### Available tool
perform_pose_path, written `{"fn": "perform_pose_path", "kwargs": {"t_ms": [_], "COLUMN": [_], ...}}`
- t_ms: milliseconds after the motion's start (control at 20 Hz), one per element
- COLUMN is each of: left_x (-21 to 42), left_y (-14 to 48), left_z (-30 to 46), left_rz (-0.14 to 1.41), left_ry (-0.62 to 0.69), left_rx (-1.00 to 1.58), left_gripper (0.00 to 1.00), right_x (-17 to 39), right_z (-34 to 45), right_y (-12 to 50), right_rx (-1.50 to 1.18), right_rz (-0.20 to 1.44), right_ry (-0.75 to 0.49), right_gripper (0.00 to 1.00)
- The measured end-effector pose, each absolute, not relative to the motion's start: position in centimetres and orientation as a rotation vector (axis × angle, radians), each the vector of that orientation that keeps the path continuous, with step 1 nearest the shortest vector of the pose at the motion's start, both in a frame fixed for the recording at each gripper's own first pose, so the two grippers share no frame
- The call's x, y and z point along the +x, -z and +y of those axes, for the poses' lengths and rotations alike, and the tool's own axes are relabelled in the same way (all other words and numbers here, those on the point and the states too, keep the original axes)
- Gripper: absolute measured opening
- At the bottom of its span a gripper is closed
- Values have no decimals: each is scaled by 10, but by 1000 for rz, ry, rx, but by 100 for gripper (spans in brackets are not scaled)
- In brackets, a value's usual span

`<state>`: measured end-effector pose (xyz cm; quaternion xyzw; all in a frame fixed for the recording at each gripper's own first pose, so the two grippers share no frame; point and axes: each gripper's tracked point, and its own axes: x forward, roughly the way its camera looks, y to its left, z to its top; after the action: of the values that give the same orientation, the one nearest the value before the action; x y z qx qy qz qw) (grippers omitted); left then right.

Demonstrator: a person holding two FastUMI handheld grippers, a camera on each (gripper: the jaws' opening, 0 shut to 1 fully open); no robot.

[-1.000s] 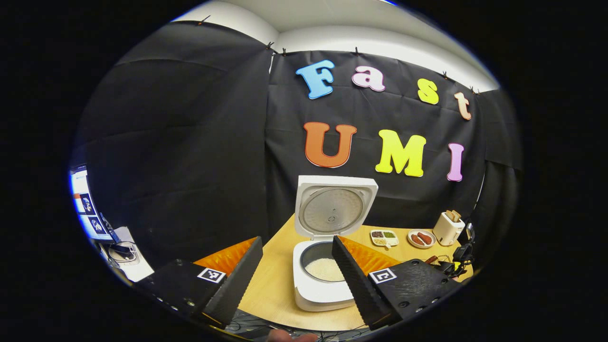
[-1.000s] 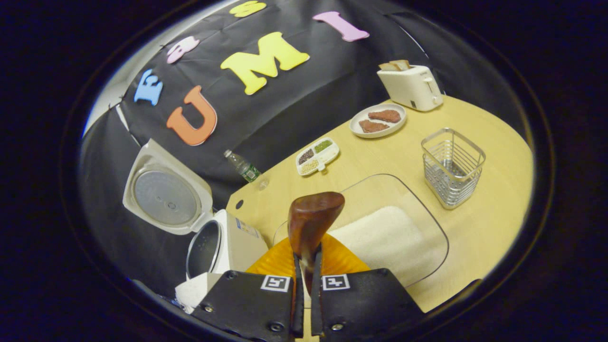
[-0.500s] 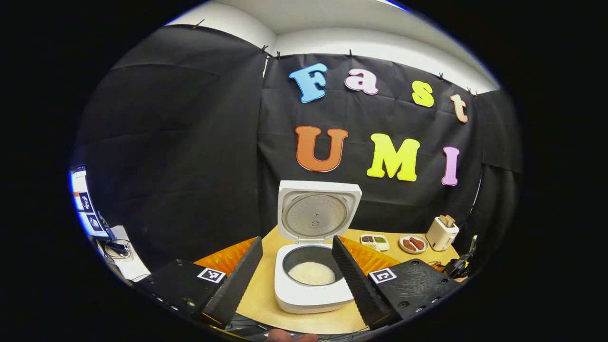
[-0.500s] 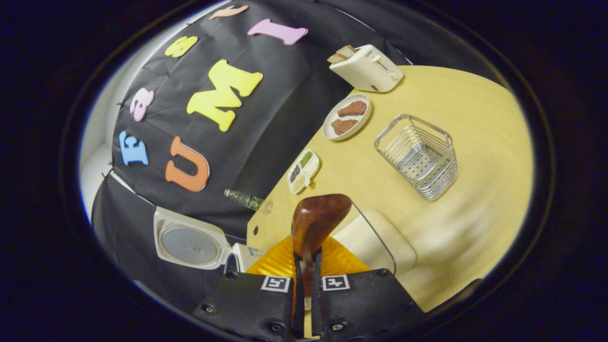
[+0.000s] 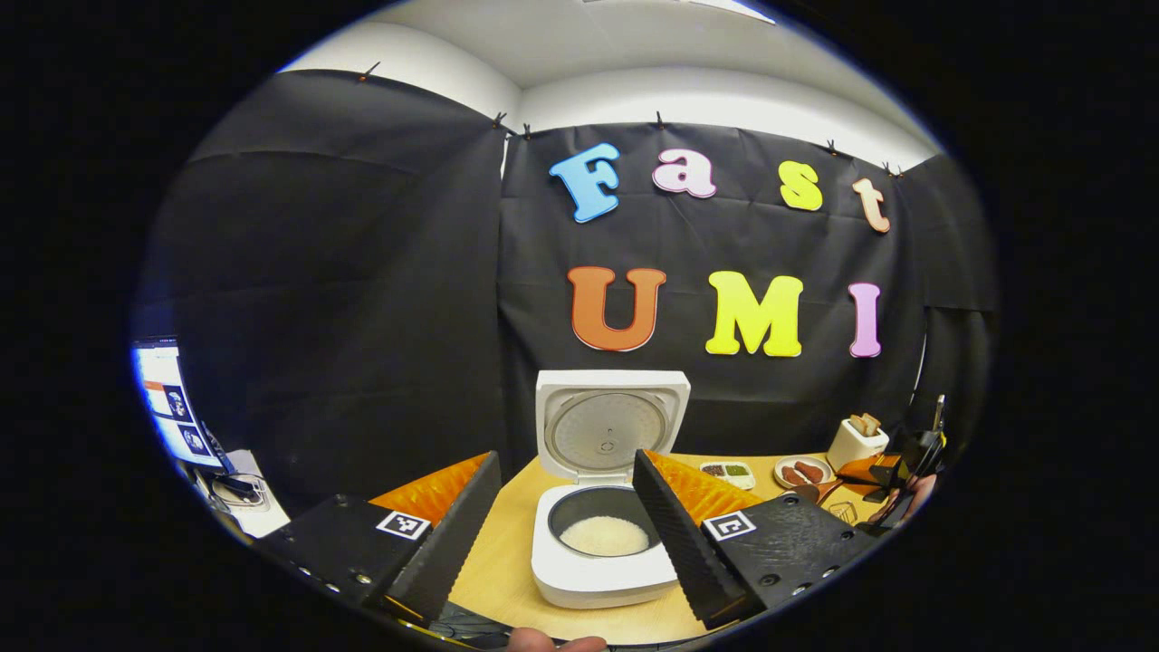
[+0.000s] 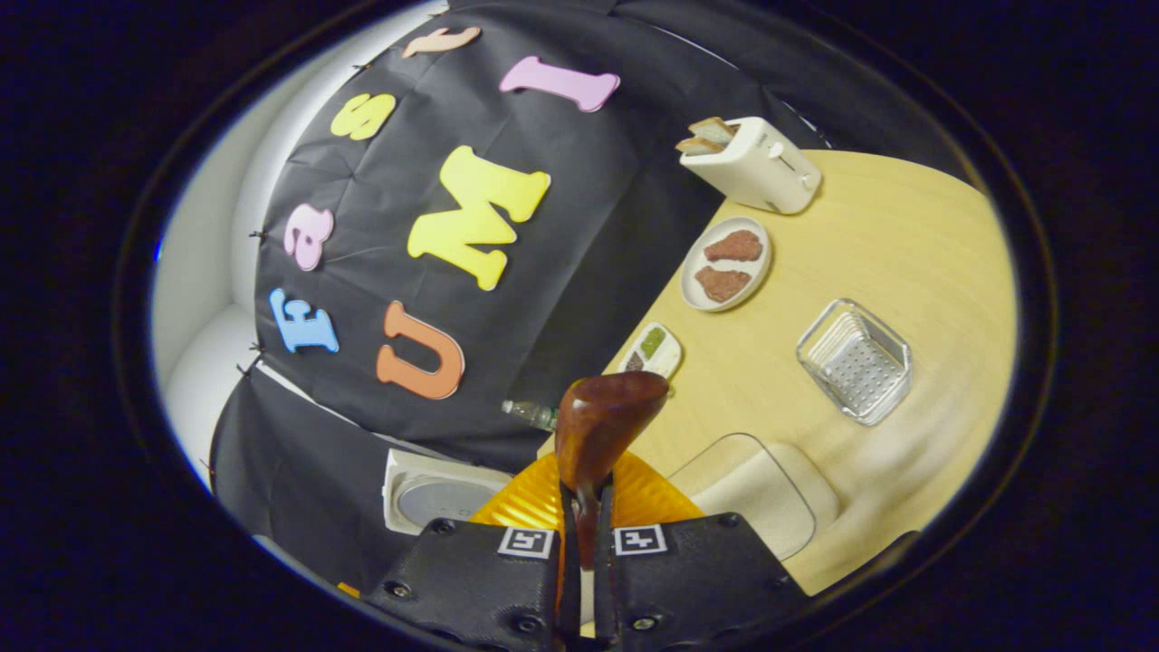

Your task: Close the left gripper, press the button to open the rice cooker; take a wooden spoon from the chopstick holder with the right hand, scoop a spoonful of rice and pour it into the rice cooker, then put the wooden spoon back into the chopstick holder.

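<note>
The white rice cooker (image 5: 598, 575) stands open on the wooden table, its lid (image 5: 611, 421) upright and white rice (image 5: 604, 536) in the pot. My left gripper (image 5: 563, 534) hangs open in front of it, one finger on each side, touching nothing. My right gripper (image 6: 586, 496) is shut on the handle of the dark wooden spoon (image 6: 599, 418), whose bowl points away from me. The wire chopstick holder (image 6: 856, 362) stands to the right of the spoon, seen from above. A clear tray of rice (image 6: 756, 493) lies just below the spoon.
A toaster (image 6: 751, 163), a plate with two brown pieces (image 6: 724, 263) and a small divided dish (image 6: 650, 349) line the table's far side. A bottle (image 6: 532, 414) lies by the wall. The cooker's lid (image 6: 444, 493) shows at lower left. A screen (image 5: 167, 403) glows far left.
My right gripper has risen and turned with the spoon still held; the holder and rice tray now sit lower and farther off. My left gripper drew back slightly from the cooker.
</note>
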<state>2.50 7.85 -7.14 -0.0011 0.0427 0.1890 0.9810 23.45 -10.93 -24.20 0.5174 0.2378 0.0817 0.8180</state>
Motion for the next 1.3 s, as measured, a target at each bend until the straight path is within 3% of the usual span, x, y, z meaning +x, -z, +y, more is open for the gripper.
{"fn": "perform_pose_path", "kwargs": {"t_ms": [300,600,1300], "left_x": [8,-24,-60], "left_y": [64,69,83], "left_z": [97,121,165], "left_rz": [48,67,98], "left_ry": [-438,-488,-594], "left_rx": [-34,-30,-58], "left_gripper": [94,94,94], "right_x": [262,276,283], "right_z": [-17,89,175], "right_y": [194,190,215], "right_rx": [1077,942,415], "right_rz": [528,573,529], "right_ry": [-341,-463,-523], "right_gripper": [11,11,11]}}
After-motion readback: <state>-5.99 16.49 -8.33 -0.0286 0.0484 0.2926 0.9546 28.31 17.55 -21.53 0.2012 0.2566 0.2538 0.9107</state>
